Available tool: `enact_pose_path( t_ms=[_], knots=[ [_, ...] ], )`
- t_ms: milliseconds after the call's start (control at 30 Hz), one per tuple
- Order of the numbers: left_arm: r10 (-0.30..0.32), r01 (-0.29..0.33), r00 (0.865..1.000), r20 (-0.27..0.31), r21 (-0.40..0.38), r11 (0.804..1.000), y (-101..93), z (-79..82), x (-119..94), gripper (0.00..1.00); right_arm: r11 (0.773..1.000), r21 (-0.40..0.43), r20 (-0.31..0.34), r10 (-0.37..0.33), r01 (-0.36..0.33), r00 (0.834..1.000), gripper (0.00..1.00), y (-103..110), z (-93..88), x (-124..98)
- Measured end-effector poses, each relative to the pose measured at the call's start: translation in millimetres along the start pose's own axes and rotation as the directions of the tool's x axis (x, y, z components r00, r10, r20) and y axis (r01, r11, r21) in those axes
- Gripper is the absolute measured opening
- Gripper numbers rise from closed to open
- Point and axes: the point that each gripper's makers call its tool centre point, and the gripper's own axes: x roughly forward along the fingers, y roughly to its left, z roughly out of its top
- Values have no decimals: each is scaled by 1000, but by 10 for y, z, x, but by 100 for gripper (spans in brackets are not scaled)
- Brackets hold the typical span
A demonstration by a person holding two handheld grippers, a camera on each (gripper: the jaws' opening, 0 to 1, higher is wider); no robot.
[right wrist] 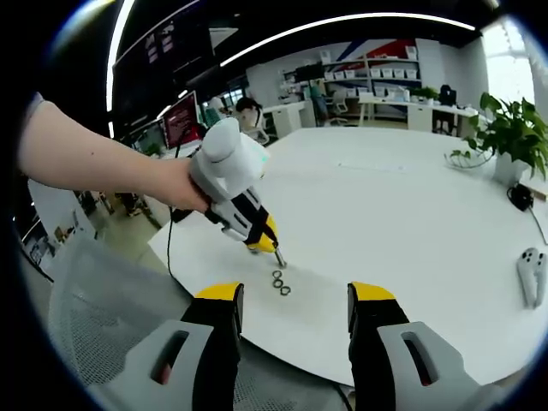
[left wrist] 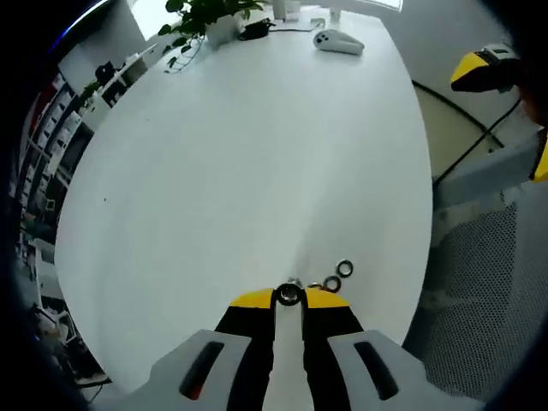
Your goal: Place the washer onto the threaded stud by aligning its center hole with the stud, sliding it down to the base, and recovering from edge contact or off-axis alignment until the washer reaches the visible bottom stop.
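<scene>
My left gripper [left wrist: 289,301] is shut on a small metal threaded stud [left wrist: 289,294], which I see end-on between the yellow tips. In the right gripper view a hand holds that left gripper [right wrist: 267,244] tilted down, and the stud [right wrist: 278,256] pokes from its tips toward the white table [right wrist: 411,214]. Two dark ring washers [left wrist: 345,268] [left wrist: 331,283] lie flat on the table just right of the stud; they appear as washers [right wrist: 280,282] just below the stud's tip. My right gripper [right wrist: 295,295] is open and holds nothing, hovering short of the table's near edge.
A potted plant [left wrist: 210,13] and a white controller [left wrist: 338,41] sit at the far end of the table [left wrist: 240,154]. The plant [right wrist: 514,128] and controller [right wrist: 533,274] lie to the right. A grey mesh chair [right wrist: 94,291] stands beside the table edge.
</scene>
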Motion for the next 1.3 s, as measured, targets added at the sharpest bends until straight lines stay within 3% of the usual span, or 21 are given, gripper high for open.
enact_pose_path(
  t_ms=[633,967,1133,1300],
  knots=[
    [-31,33,997,-67,35,999,-36,-138,393,9,1000,2,-13,-12,12,1000,51,-25,-28,0],
    [-39,39,997,-66,-7,999,0,-167,447,9,1000,4,-13,-6,6,1000,51,-15,-28,4],
    [-33,28,995,-98,-50,998,-2,-251,475,12,1000,1,-18,2,-2,1000,51,-1,-35,14],
    [-10,5,998,-66,-83,997,32,-216,417,19,1000,1,-16,4,-4,1000,51,-3,-31,15]
  ],
)
